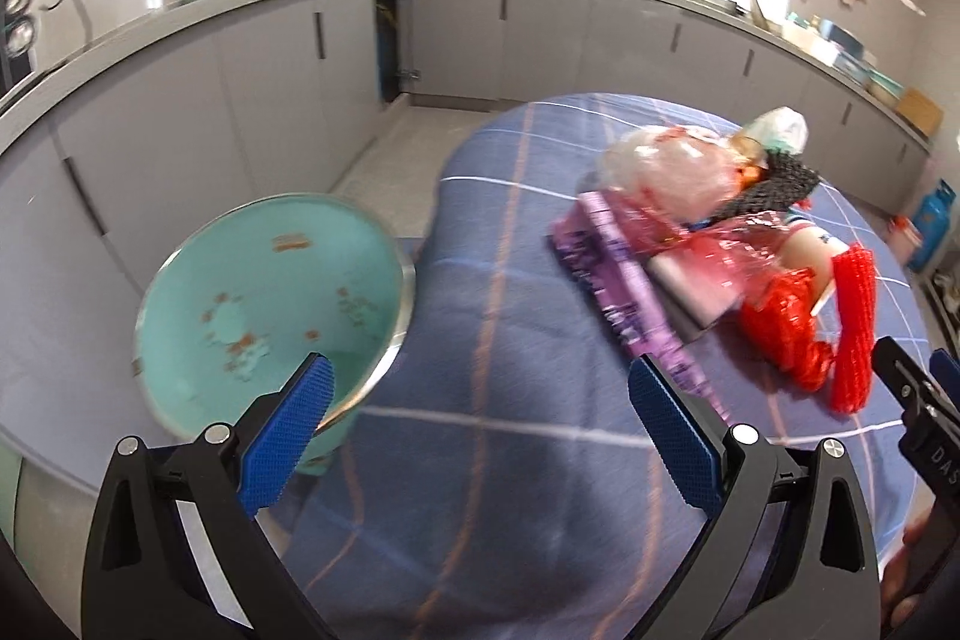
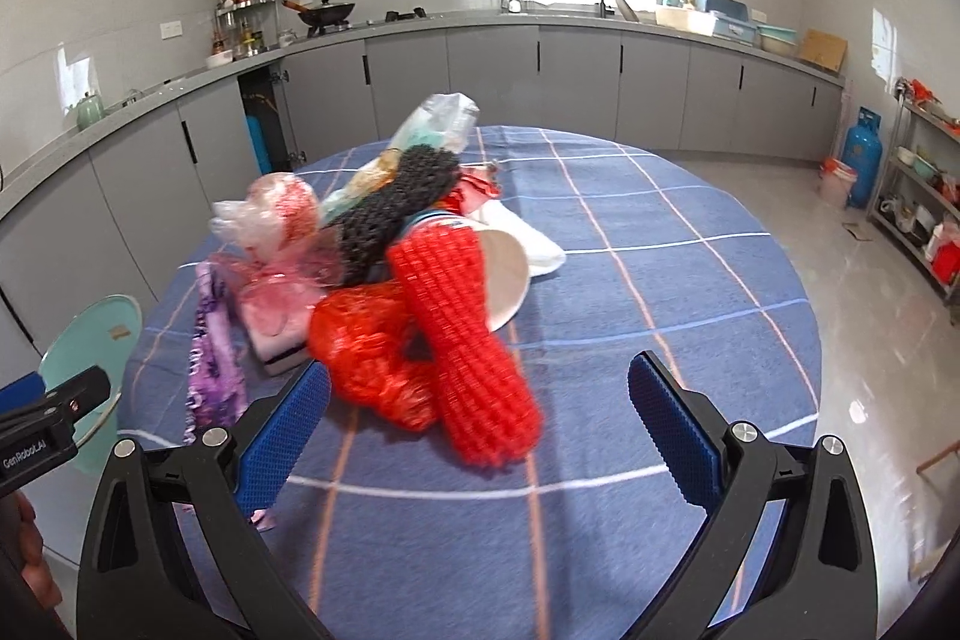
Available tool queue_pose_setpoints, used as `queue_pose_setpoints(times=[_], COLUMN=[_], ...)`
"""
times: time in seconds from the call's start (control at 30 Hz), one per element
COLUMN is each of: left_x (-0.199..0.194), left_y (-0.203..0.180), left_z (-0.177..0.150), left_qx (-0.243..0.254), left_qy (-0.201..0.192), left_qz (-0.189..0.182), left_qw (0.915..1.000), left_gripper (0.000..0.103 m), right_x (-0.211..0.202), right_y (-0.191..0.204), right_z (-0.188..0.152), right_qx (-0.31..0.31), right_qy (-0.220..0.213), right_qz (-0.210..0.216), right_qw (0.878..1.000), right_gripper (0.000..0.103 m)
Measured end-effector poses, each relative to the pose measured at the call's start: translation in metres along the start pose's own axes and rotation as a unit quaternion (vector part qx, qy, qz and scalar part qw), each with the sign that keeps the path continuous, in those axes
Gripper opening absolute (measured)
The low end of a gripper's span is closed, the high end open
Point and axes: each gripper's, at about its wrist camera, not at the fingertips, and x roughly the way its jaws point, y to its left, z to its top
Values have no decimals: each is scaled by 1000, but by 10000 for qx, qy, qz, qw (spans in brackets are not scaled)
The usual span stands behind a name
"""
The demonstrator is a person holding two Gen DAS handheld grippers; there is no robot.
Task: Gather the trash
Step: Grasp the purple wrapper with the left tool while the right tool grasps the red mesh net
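Both tongs, left (image 1: 480, 436) and right (image 2: 480, 436), are held wide, empty; the trash pile (image 2: 384, 268) lies on the counter (image 2: 660, 280); the red netting (image 2: 468, 340) should be pinched first, low and centred.

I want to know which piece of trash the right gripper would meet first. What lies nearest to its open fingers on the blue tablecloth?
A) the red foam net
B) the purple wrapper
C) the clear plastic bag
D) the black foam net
A: in the right wrist view the red foam net lies at the near end of the pile, just ahead of the open right gripper.
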Motion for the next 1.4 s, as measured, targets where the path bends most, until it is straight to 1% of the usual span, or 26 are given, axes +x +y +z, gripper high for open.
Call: queue_pose_setpoints(times=[0.07, 0.1, 0.17, 0.27, 0.33, 0.4, 0.43, 0.47, 0.53, 0.6, 0.63, 0.67, 0.7, 0.73, 0.77, 0.8, 0.83, 0.9, 1.0, 1.1, 1.2, 1.3, 1.37, 1.4], left_x=[8, 12, 20, 31, 36, 42, 43, 46, 47, 47, 47, 46, 46, 45, 43, 43, 42, 41, 35, 21, 10, 3, 7, 10], left_y=[-12, -15, -22, -30, -36, -43, -45, -49, -55, -62, -65, -67, -68, -69, -68, -66, -64, -58, -44, -32, -20, -15, -13, -9], left_z=[5, 6, 7, 4, 3, 1, 0, -1, -4, -5, -6, -8, -9, -11, -11, -12, -11, -11, -11, -8, -7, -9, -11, -12], left_qx=[37, 10, -118, -301, -288, -286, -299, -298, -231, -82, -13, 82, 145, 224, 236, 256, 277, 258, 213, 212, 119, 145, 81, -47], left_qy=[76, 143, 310, 578, 639, 687, 724, 786, 763, 700, 668, 626, 590, 535, 490, 507, 474, 464, 339, 80, -100, -199, -85, -19], left_qz=[-86, -158, -318, -519, -521, -507, -543, -612, -612, -546, -519, -489, -504, -498, -561, -678, -699, -861, -983, -1017, -1123, -1084, -1035, -1040], left_qw=[9999, 9998, 9989, 9965, 9962, 9959, 9954, 9946, 9949, 9960, 9964, 9968, 9969, 9971, 9969, 9961, 9960, 9949, 9944, 9946, 9936, 9938, 9946, 9946], left_gripper=[95, 93, 89, 83, 78, 76, 75, 75, 75, 75, 74, 72, 57, 48, 41, 31, 24, 16, 12, 11, 8, 8, 10, 21], right_x=[2, 4, 9, 19, 22, 28, 30, 33, 36, 39, 39, 38, 36, 32, 27, 23, 18, 7, -6, -16, -19, -23, -23, -23], right_y=[-4, -6, -6, -8, -10, -13, -15, -17, -19, -19, -19, -19, -19, -19, -19, -19, -19, -20, -19, -12, -6, 4, 10, 12], right_z=[5, 7, 10, 10, 7, 4, 2, -1, -4, -6, -7, -7, -8, -7, -6, -4, -3, 1, 7, 11, 13, 11, 10, 10], right_qx=[61, 92, 69, -7, 5, 34, 68, 102, 113, 111, 124, 142, 148, 161, 188, 209, 234, 308, 404, 391, 393, 311, 260, 249], right_qy=[18, 35, 105, 269, 322, 437, 516, 576, 648, 693, 723, 722, 696, 646, 577, 523, 464, 352, 183, 37, -18, -42, -11, 8], right_qz=[56, 106, 184, 213, 231, 265, 312, 360, 380, 424, 467, 488, 494, 506, 524, 529, 535, 556, 574, 601, 632, 690, 740, 757], right_qw=[10000, 9999, 9998, 9994, 9992, 9987, 9982, 9976, 9971, 9966, 9962, 9961, 9962, 9965, 9968, 9970, 9972, 9974, 9974, 9974, 9972, 9971, 9969, 9968], right_gripper=[95, 89, 81, 76, 68, 58, 55, 50, 45, 31, 30, 27, 25, 25, 25, 25, 25, 25, 25, 25, 25, 25, 25, 25])
